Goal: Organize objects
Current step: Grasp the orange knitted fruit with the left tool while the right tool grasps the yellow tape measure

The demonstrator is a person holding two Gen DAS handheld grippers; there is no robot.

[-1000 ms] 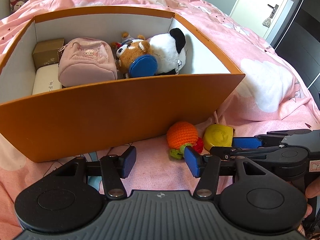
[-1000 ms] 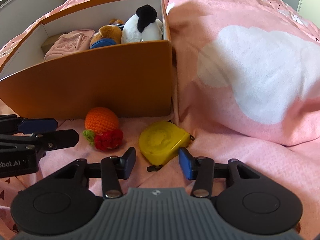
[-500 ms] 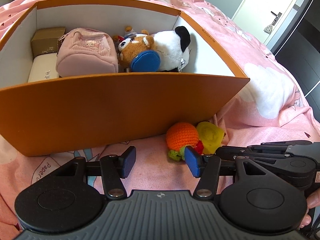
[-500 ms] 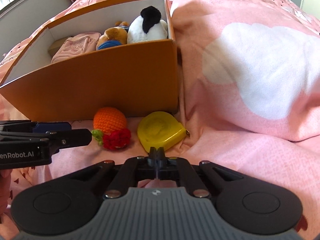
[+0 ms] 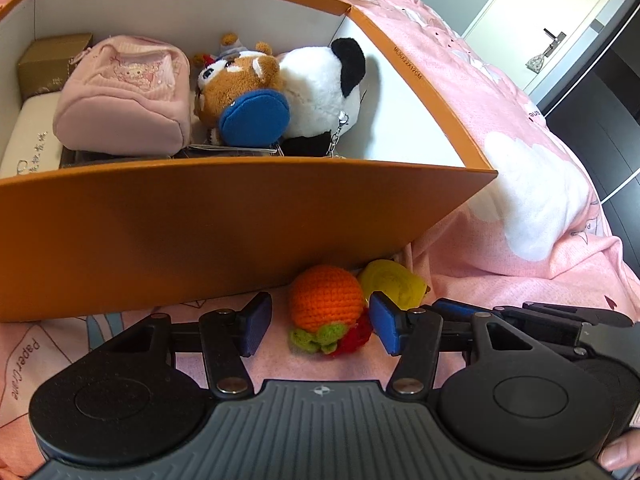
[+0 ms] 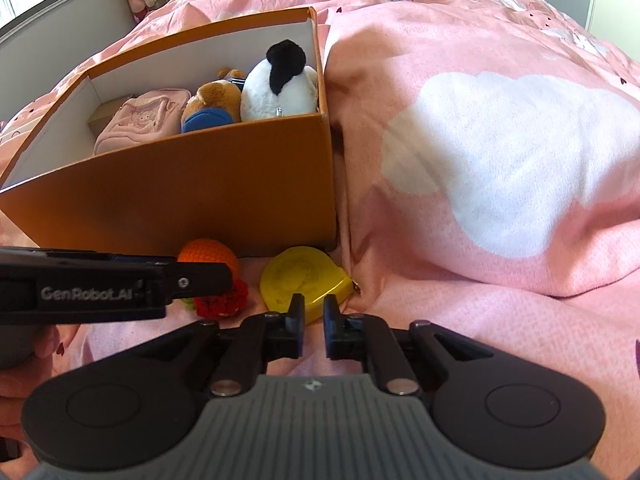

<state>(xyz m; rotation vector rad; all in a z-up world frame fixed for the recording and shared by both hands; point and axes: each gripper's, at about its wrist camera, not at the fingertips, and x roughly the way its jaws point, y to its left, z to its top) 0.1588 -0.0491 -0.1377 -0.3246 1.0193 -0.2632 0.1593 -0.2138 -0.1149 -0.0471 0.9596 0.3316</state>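
A: Left wrist view first. The left gripper [image 5: 316, 326] stands wide, its blue pads either side of the crocheted orange [image 5: 326, 300] but not pressing on it. The toy lies on the pink bedspread [image 5: 520, 128] just in front of the orange box [image 5: 240, 220], with the yellow tape measure [image 5: 394, 282] just behind it to the right.

B: How would you take it?

A: Centre the round body between the pads, clear of the green and red trim [image 5: 332, 336] at its near end, and close gently — it looks soft. Its long axis runs from that trim towards the box, roughly along the fingers.

B: And the right wrist view?

A: The right gripper [image 6: 314, 312] is narrow, its jaws opening with nothing between them; the tape measure [image 6: 300, 280] lies flat just ahead of the tips, its tab pointing right. The left gripper [image 6: 168, 272] crosses in from the left over the orange [image 6: 212, 254]. Inside the box [image 6: 200, 184] sit a panda [image 6: 280, 88], a brown plush [image 6: 212, 98] and a pink pouch [image 6: 140, 120] — the far right corner looks free.
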